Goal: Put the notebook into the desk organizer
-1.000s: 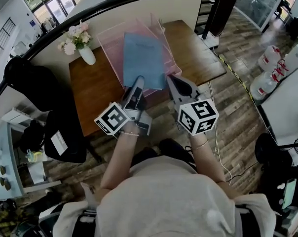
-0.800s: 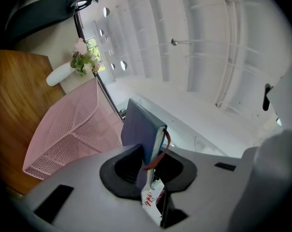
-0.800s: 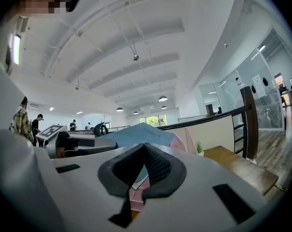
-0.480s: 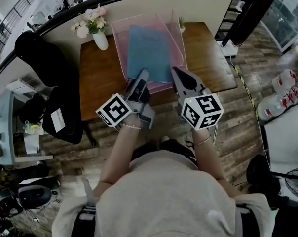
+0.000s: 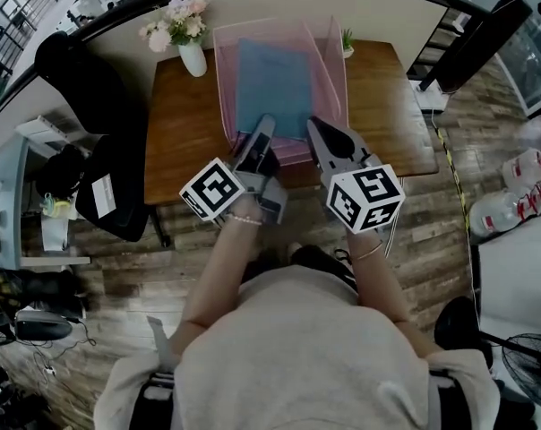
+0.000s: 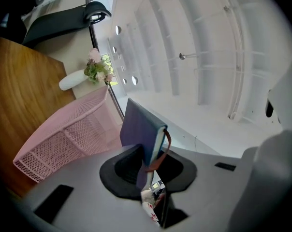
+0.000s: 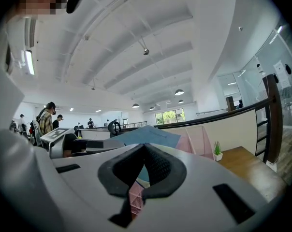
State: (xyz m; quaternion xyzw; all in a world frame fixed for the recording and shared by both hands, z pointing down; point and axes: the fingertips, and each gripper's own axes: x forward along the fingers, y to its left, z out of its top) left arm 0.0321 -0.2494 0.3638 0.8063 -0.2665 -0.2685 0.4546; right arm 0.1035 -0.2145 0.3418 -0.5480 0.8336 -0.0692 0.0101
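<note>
Two hand-held grippers sit side by side over the near edge of the brown wooden table (image 5: 181, 141). Of these, the left gripper (image 5: 264, 131) has its jaws clamped firmly on the near edge of the blue hard-covered notebook (image 5: 272, 88), whose brown strap trails beside the pads. At its 3 o'clock, the right gripper (image 5: 315, 129) has its jaws closed on nothing, the tips close by the notebook's near right corner.

From the left gripper's jaws the notebook reaches toward 12 o'clock over the pink wire-mesh desk organizer (image 5: 224, 88), between its side walls. Whether the far edge rests on the mesh I cannot tell.

To my eye the step is the lowering. Keep the cover square to both walls, sink the far edge first, and ease the jaws apart only once the mesh bears it.

Beyond, a white vase of flowers (image 5: 192, 56) stands at the organizer's 10 o'clock and a small potted plant (image 5: 346, 41) at 1 o'clock, both clear of the path.
</note>
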